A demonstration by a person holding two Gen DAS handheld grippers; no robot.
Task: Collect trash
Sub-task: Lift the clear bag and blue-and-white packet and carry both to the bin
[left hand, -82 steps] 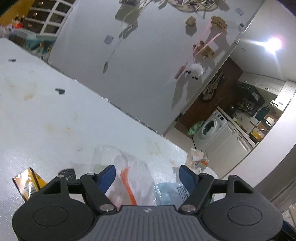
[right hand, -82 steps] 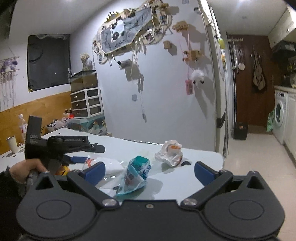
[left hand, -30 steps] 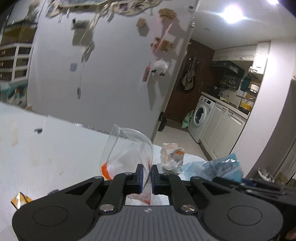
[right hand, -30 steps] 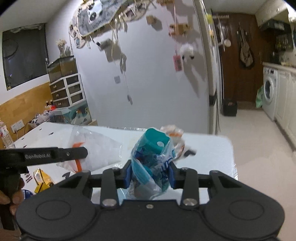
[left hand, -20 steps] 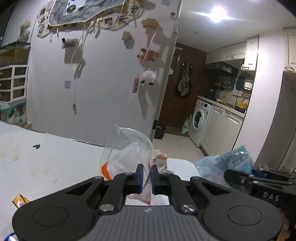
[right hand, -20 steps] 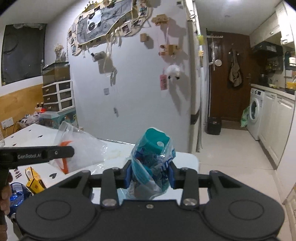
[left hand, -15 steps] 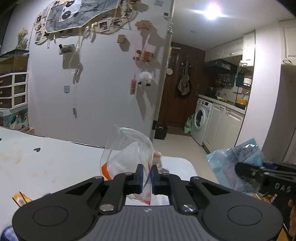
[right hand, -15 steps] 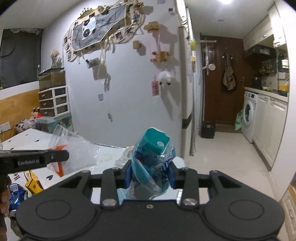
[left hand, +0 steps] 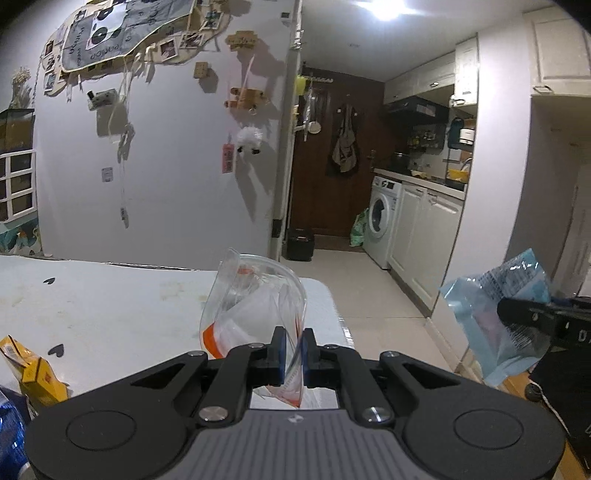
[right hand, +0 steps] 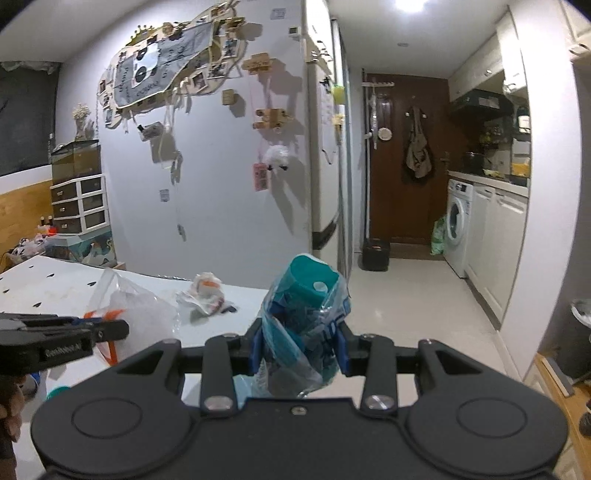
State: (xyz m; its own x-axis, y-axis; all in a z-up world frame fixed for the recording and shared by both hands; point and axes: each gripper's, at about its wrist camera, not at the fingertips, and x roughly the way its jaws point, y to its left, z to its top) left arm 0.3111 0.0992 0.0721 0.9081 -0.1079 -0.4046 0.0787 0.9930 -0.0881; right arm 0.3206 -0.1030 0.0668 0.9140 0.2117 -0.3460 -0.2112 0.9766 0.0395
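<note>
The left gripper is closed on a clear plastic zip bag with an orange strip; its blue pads pinch the thin film, and the bag stands up above the fingers, clear of the white tabletop. The right gripper is clamped on a crumpled blue-and-teal plastic wrapper pack, its pads pressing both sides, the pack held beyond the table's end, over the pale tiled floor.

The tabletop shows faint brownish stains and small black heart-shaped marks. A crumpled white wrapper with orange print lies near the table's far edge. A yellow carton rests at the near left, touching a blue item that is cut off by the frame.

Behind the table stands a white wall hung with a grey panda banner, photographs, wooden ornaments and a white fluffy toy. A passage leads past a tall white refrigerator to a dark brown door with a bag hung on it. A small black bin stands by the door. A white washing machine and white cabinets line the right side.
</note>
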